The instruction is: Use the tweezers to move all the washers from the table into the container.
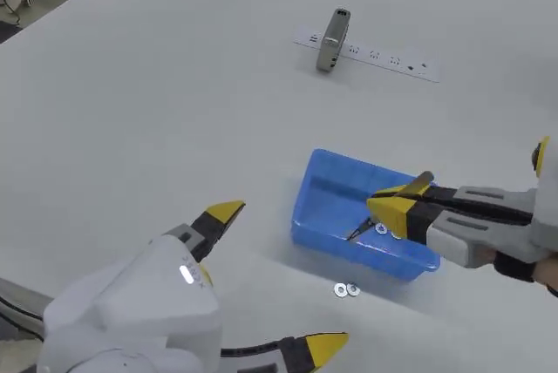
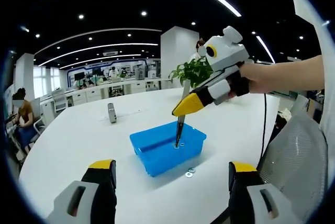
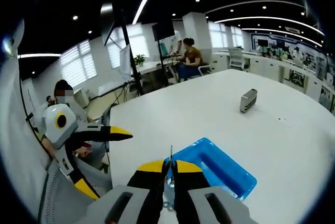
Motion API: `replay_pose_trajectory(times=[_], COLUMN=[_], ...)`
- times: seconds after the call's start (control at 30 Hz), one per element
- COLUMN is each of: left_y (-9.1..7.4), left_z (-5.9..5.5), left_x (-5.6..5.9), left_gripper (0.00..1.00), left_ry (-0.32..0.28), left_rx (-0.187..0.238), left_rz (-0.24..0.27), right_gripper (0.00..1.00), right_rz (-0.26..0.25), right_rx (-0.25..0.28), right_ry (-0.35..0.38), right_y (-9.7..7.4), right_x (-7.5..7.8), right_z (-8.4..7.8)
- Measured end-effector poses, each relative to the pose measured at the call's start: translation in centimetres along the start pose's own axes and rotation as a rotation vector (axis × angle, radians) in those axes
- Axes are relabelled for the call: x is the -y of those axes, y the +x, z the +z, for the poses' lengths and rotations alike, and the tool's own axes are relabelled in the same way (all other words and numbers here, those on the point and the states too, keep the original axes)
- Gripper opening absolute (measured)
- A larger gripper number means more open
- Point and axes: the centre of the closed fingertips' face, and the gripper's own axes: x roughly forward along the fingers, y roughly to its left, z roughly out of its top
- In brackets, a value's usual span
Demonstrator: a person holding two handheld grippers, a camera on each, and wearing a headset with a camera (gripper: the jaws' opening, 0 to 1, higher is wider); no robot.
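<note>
A blue container (image 1: 331, 194) (image 2: 157, 153) (image 3: 220, 174) sits on the white table. My right gripper (image 1: 389, 202) (image 3: 170, 170) is shut on thin metal tweezers (image 1: 360, 230) (image 2: 179, 129) (image 3: 170, 161), whose tips point down inside the container. A couple of washers (image 1: 382, 229) lie in the container by the tweezer tips. Two more washers (image 1: 346, 289) (image 2: 189, 172) lie on the table just in front of the container. Near the front left, my left gripper (image 1: 275, 279) (image 2: 170, 170) is open and holds nothing.
A grey metal block (image 1: 331, 39) (image 2: 111, 112) (image 3: 247, 100) stands at the back beside a socket strip (image 1: 384, 57) set into the table. People sit at desks (image 3: 188, 59) further off. The table edge runs close behind the left gripper (image 3: 86, 140).
</note>
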Motion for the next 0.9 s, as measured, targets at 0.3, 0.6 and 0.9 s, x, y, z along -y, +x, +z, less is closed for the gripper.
replay_pose_trajectory(times=[0.3,0.6,0.9], left_y=[-0.1,0.0,0.1], left_z=[0.0,-0.1,-0.1], left_x=[-0.2,-0.1,0.0], left_gripper=[0.9,0.9,0.9], left_ry=[-0.004,-0.005,-0.008], left_rx=[0.0,-0.003,-0.003], left_rz=[0.009,0.006,0.001], right_gripper=[0.02,0.02,0.02], right_rz=[-0.09,-0.125,-0.136], right_rx=[-0.099,-0.14,-0.152], right_ry=[-0.032,-0.007,0.009], right_y=[2.0,3.6,4.2], right_x=[3.7,5.4,5.6], right_z=[-1.9,-3.8,-4.5])
